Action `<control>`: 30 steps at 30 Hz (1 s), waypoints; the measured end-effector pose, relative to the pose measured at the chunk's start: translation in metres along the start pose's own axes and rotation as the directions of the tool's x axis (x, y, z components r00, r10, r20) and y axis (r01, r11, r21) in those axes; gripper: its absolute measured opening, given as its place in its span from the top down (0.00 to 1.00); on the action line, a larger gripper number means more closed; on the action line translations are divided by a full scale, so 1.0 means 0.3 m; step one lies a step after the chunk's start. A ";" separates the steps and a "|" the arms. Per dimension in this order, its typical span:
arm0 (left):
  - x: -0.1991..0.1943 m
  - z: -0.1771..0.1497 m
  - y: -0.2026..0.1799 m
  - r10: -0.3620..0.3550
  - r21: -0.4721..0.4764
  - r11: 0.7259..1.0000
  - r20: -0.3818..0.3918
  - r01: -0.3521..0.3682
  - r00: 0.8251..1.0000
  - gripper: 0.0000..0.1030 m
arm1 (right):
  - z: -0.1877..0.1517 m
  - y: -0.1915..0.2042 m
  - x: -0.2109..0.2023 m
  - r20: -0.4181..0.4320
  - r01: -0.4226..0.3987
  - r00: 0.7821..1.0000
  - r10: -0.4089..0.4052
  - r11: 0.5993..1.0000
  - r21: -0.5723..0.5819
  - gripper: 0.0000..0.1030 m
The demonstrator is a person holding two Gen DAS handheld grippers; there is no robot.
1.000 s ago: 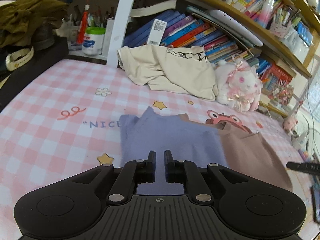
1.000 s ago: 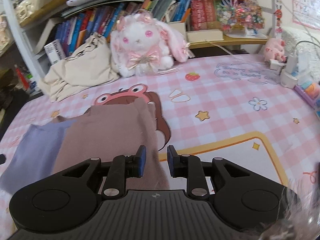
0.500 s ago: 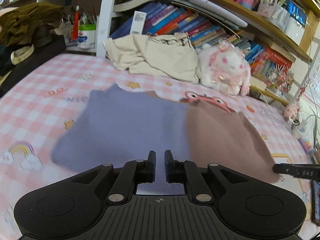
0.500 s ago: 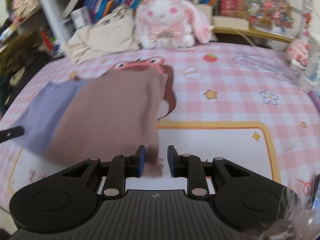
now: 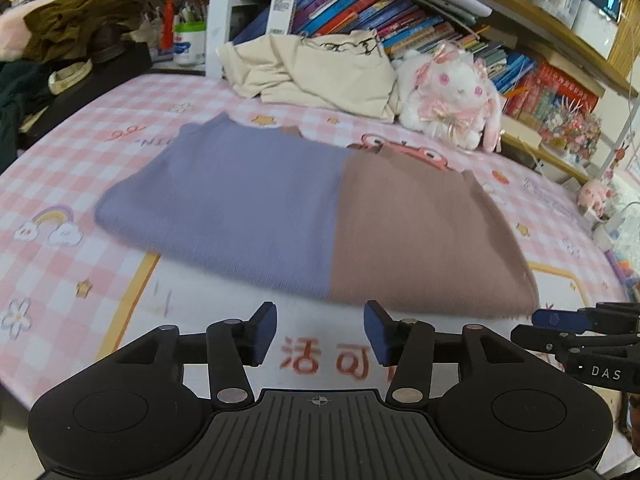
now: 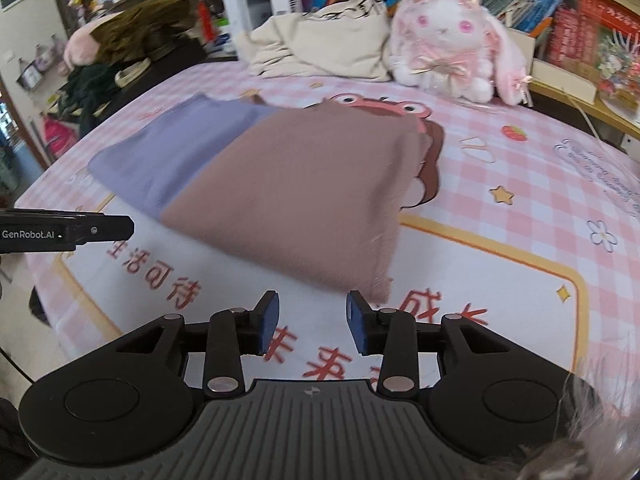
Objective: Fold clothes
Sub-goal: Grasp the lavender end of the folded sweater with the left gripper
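Knitwear in two colours, a folded sweater (image 5: 312, 216) half lavender and half brown, lies flat on the pink checked cloth (image 5: 60, 184) in the left wrist view, just beyond the left gripper (image 5: 320, 330), whose jaws stand wide apart and hold nothing. A cream garment (image 5: 320, 72) and a white plush rabbit (image 5: 452, 96) sit behind it, against the bookshelf (image 5: 400, 24).

From the right wrist view, the right gripper (image 6: 312, 320) is likewise spread wide and empty, its right finger just beside the sweater's (image 6: 296, 188) near brown corner. The left gripper's tip (image 6: 100, 230) enters at the left edge.
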State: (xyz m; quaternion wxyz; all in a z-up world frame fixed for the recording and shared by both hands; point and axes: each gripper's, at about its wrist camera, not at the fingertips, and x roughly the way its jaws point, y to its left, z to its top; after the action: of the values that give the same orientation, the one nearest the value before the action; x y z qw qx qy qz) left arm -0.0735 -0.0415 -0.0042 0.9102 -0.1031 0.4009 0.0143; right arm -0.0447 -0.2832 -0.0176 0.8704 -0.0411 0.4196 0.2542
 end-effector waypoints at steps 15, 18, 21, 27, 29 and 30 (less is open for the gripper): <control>0.030 0.021 0.076 -0.023 -0.029 0.999 -0.016 0.022 1.000 0.36 | 0.010 0.031 -0.003 0.014 0.055 0.998 -0.055 0.998 0.029 0.52; 0.038 0.037 0.118 -0.033 -0.051 0.998 -0.021 0.032 0.999 0.36 | 0.019 0.059 0.002 0.017 0.065 0.998 -0.066 0.998 0.027 0.50; 0.048 0.051 0.162 -0.046 -0.079 0.996 -0.027 0.043 0.999 0.36 | 0.029 0.080 0.008 0.020 0.080 0.997 -0.081 0.996 0.038 0.48; 0.071 0.079 0.280 -0.095 -0.222 0.971 -0.041 0.083 0.995 0.36 | 0.053 0.121 0.015 0.033 0.112 0.993 -0.114 0.992 0.059 0.42; 0.081 0.085 0.326 -0.117 -0.289 0.952 -0.048 0.099 0.992 0.36 | 0.061 0.139 0.016 0.037 0.121 0.992 -0.123 0.991 0.057 0.42; 0.086 0.087 0.347 -0.128 -0.322 0.941 -0.049 0.106 0.991 0.36 | 0.064 0.146 0.016 0.040 0.126 0.991 -0.128 0.991 0.055 0.42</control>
State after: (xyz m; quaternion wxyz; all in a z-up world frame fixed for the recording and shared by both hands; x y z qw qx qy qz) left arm -0.0484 0.0639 -0.0245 0.8663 -0.2729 0.4179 0.0212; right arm -0.0493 -0.2377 -0.0026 0.8944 -0.0395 0.4038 0.1882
